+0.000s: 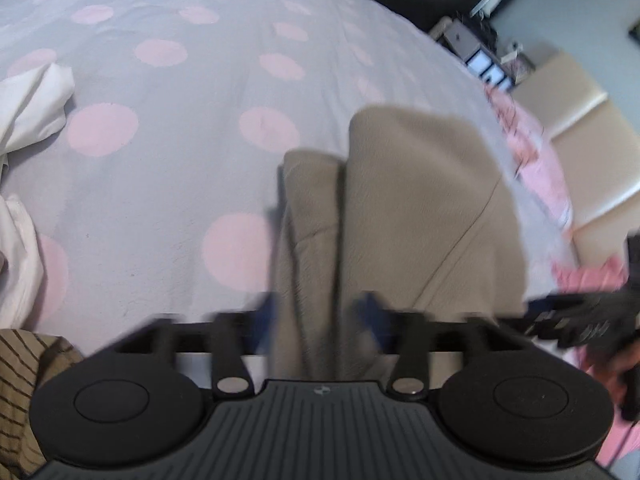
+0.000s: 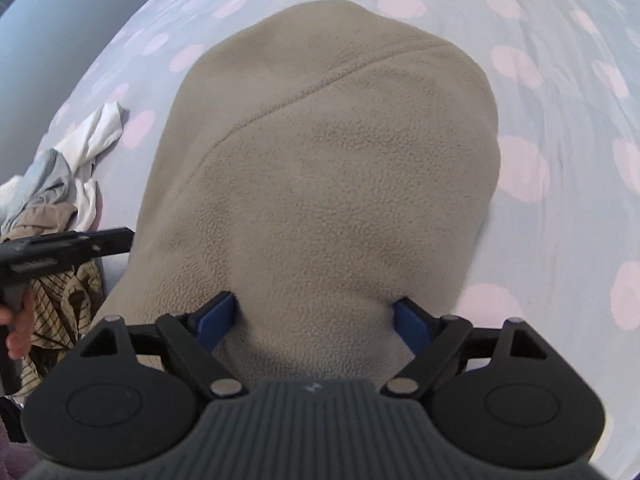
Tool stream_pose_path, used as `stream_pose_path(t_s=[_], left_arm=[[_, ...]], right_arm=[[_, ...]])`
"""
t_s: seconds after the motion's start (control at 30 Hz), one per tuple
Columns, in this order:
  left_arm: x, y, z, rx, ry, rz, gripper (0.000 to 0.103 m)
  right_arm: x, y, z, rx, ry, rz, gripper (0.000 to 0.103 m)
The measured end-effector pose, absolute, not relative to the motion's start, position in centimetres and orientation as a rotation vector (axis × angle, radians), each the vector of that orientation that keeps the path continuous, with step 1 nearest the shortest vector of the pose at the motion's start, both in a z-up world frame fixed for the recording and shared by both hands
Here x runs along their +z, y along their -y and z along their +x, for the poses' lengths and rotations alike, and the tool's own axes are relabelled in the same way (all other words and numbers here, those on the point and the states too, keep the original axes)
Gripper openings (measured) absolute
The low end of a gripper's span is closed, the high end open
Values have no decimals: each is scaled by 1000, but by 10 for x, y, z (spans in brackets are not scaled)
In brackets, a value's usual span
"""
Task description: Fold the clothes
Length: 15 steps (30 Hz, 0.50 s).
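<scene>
Right gripper [image 2: 316,320] spread wide astride beige fleece [image 2: 320,184]; left gripper [image 1: 316,312] spread, blurred. Only right view shows clothes pile [image 2: 60,216]. Spotted bedsheet [image 1: 160,160] beneath.

No legible text, label, brand name, number or sign on any item in either wrist view.

Only marking noted: one small round emblem, pale and dark in quarters, without lettering, on the ribbed dark grey plastic housing [image 1: 324,432] at the bottom of the left wrist view. A similar pale mark sits at the top edge of the ribbed dark grey housing [image 2: 312,432] in the right wrist view, too small and blurred to make out.
</scene>
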<state>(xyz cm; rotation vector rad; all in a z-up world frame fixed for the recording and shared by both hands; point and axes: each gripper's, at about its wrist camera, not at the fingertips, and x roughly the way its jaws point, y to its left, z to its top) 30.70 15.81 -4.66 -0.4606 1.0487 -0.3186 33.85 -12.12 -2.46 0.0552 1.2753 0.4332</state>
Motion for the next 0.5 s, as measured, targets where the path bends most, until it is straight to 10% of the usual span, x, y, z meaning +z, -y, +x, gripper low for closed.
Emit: stream_pose_path(t_s=[0.5], left_arm=[[-144, -175, 303, -396, -1130, -848, 85]], right_arm=[[-25, 127, 339, 455, -1242, 66, 88]])
